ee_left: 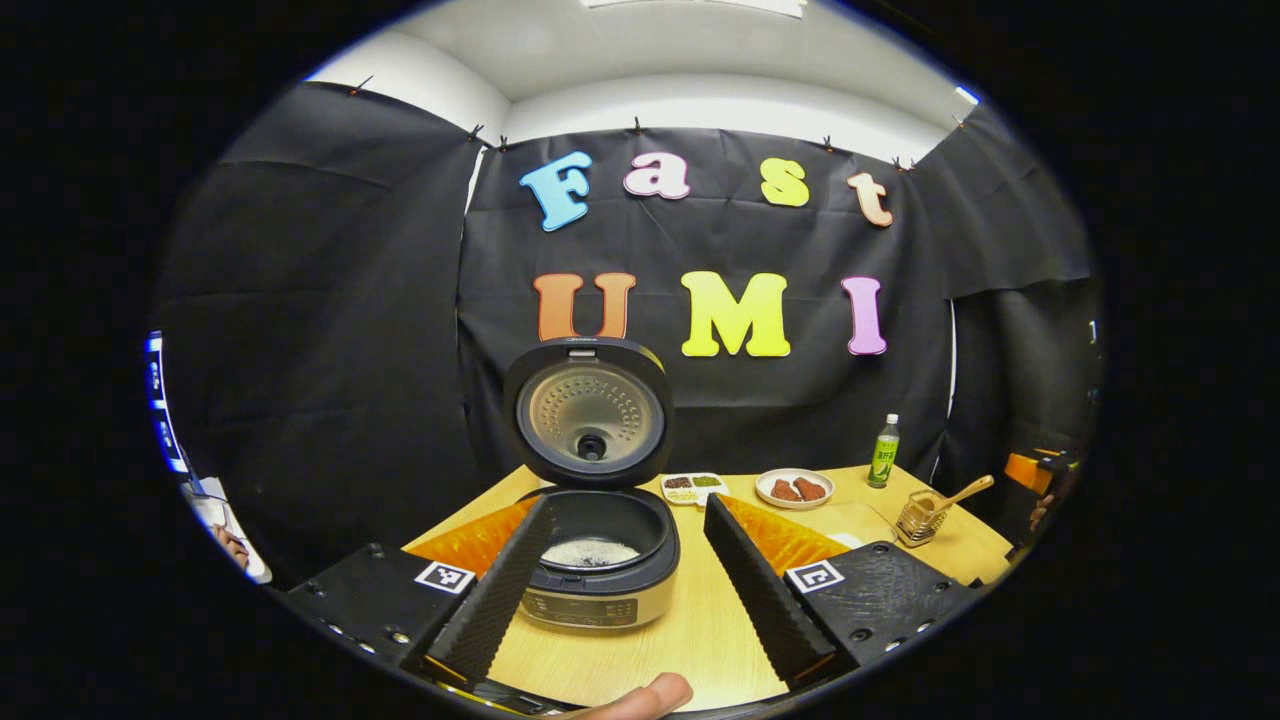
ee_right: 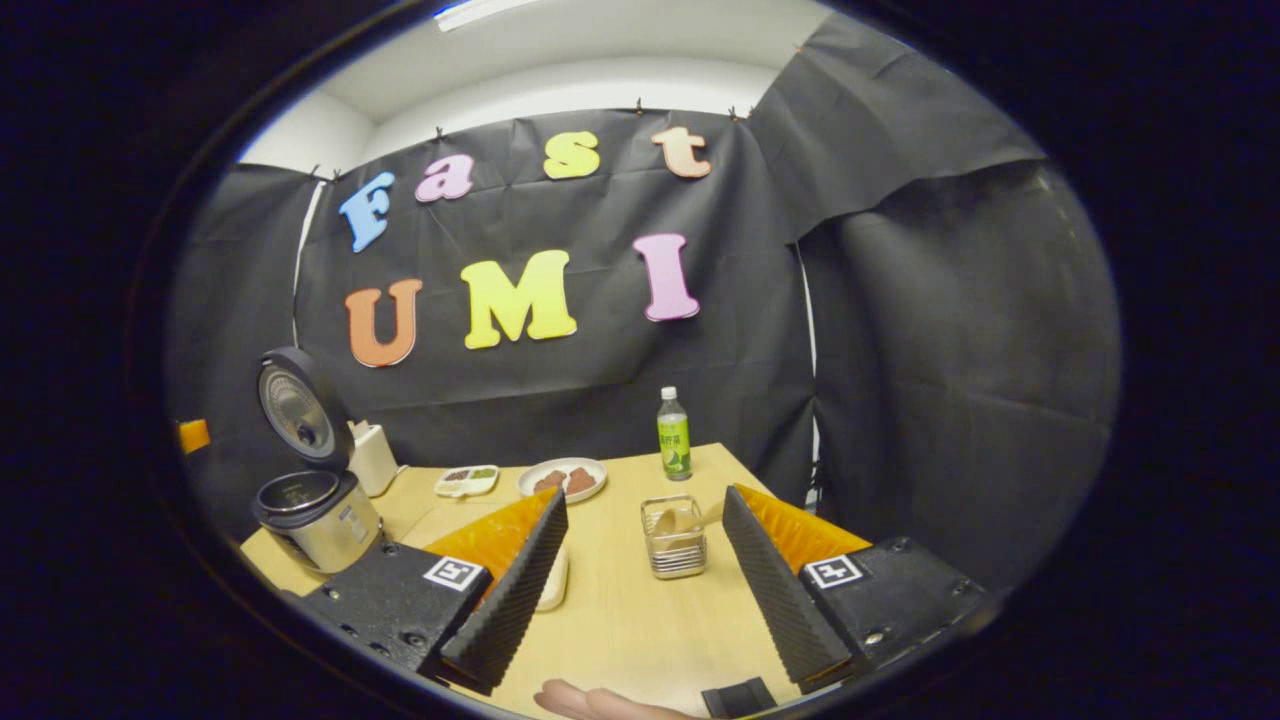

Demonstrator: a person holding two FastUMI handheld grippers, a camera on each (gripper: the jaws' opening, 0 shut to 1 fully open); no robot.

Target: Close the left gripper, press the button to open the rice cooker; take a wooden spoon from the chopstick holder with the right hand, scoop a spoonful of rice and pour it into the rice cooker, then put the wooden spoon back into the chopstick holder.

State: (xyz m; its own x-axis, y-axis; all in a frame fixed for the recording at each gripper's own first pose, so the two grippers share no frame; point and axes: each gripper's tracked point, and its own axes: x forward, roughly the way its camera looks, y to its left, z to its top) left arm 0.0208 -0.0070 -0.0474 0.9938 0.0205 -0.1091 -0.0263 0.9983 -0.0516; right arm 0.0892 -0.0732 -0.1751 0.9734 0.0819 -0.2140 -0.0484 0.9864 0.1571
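Left gripper (ee_left: 620, 560) is wide open, holding nothing, hovering at the near desk (ee_left: 690, 640) edge with the cooker (ee_left: 598, 560) between its fingers. Right gripper (ee_right: 645, 575) is also wide open and empty, lined up on the holder (ee_right: 675, 540) just ahead.

Progress, judged from layout: lid (ee_left: 588, 412) stands upright, so the button step is done. White stuff sits in the pot, probably rice, so at least one scoop may be in. Spoon (ee_right: 680, 520) is in the holder, so either not yet taken or already returned; I can't tell which.

Spoon: in the left gripper view, the handle leans up and out of the holder toward the desk's right edge. Long axis is tilted, not upright. In the right gripper view, the bowl end shows above the rim.

Farther back: plate (ee_right: 562, 478), small tray (ee_right: 467, 481), bottle (ee_right: 674, 436) near the far edge.
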